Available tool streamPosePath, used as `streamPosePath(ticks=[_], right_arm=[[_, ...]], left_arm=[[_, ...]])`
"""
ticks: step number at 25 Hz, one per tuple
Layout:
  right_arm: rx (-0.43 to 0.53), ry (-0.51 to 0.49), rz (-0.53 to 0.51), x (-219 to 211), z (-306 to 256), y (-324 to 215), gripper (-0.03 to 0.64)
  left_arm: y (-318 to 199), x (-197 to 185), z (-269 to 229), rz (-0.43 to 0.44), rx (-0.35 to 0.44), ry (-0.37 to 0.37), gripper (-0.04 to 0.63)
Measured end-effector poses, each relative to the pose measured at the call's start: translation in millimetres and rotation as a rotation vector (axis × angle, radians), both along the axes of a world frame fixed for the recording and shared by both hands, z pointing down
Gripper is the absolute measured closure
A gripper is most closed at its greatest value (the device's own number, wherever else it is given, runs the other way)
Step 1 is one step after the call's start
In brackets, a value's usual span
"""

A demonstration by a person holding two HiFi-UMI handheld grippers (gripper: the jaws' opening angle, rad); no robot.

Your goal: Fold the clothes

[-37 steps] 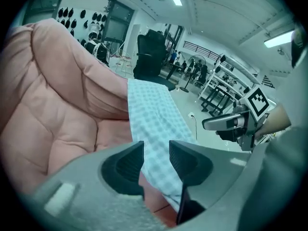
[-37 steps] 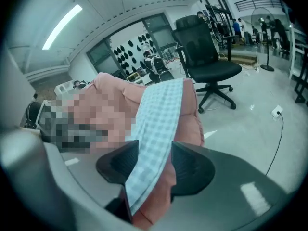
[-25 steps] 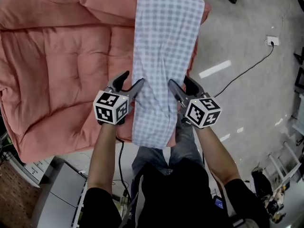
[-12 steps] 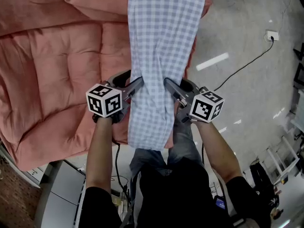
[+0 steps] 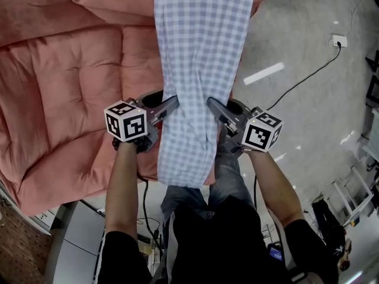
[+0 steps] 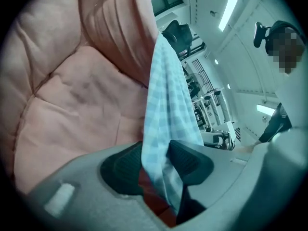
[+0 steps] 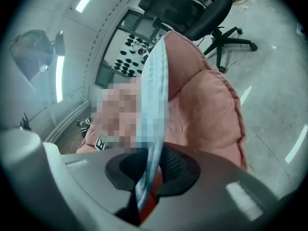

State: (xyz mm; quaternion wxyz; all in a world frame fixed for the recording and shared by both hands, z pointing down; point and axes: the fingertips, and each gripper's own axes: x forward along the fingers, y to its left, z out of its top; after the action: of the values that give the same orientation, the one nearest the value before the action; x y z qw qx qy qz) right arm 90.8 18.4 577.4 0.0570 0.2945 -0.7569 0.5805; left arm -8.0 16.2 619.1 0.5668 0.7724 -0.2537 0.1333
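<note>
A long blue-and-white checked cloth [image 5: 198, 52] lies in a strip down the pink quilted cushion [image 5: 65, 81], its near end hanging over the front edge. My left gripper [image 5: 164, 99] is at the cloth's left edge. Its jaws are closing, with the cloth [image 6: 168, 95] between the pads [image 6: 190, 162] and a gap still showing beside it. At the cloth's right edge, my right gripper [image 5: 220, 105] is closing, its pads [image 7: 173, 165] pinching the cloth edge [image 7: 154, 95]. Both grippers sit about level, near the cushion's front.
Grey floor runs along the right, with a black cable [image 5: 302, 81] leading to a white socket [image 5: 339, 41]. An office chair [image 7: 202, 13] stands beyond the cushion [image 7: 207, 109]. A grey cabinet [image 5: 71, 241] is at lower left. The person's legs are below the hanging cloth end.
Both grippers have moved slightly forward along the cloth's edges, and their jaws have narrowed onto it. The right jaws closed more than the left.
</note>
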Motion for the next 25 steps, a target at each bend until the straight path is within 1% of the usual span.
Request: streamPosePath(ticks=[1,3,4,5,6,9,12,15,17,19,21,23,25], right_arm=[[0.001,-0.005,0.000,0,-1,0,0.569],[0.005,-0.015,-0.002,-1,-2,1,0.588],[0.005,-0.018,-0.003,-1,-3,1,0.592],[0.005,-0.019,-0.002,-1,-5,3,0.594],[0.006,-0.018,-0.001,-1,-7,4,0.598],[0.020,-0.004,0.002,3,-13,10,0.601],[0.025,0.012,0.010,17,-19,8,0.601],[0.036,0.027,-0.006,29,-22,8,0.601],[0.050,0.029,-0.010,30,-26,9,0.601],[0.062,-0.001,-0.004,26,-37,10,0.603],[0.083,-0.047,-0.003,23,-54,10,0.604],[0.111,-0.086,-0.005,25,-73,12,0.604],[0.143,-0.124,-0.009,29,-93,13,0.604]], left_arm=[[1,3,-3,0.006,-0.004,0.026,0.416],[3,8,-10,0.014,-0.011,0.089,0.496],[4,9,-14,0.015,-0.010,0.112,0.516],[6,7,-18,0.014,-0.005,0.123,0.542],[7,2,-21,0.011,0.005,0.123,0.549],[9,-24,-33,-0.013,0.043,0.104,0.558],[7,-46,-43,-0.043,0.067,0.094,0.561],[5,-50,-53,-0.054,0.092,0.102,0.561],[5,-48,-61,-0.048,0.122,0.093,0.561],[6,-47,-70,-0.051,0.149,0.089,0.561],[6,-47,-82,-0.067,0.168,0.099,0.561],[8,-46,-101,-0.078,0.192,0.115,0.561],[10,-45,-126,-0.076,0.232,0.126,0.563]])
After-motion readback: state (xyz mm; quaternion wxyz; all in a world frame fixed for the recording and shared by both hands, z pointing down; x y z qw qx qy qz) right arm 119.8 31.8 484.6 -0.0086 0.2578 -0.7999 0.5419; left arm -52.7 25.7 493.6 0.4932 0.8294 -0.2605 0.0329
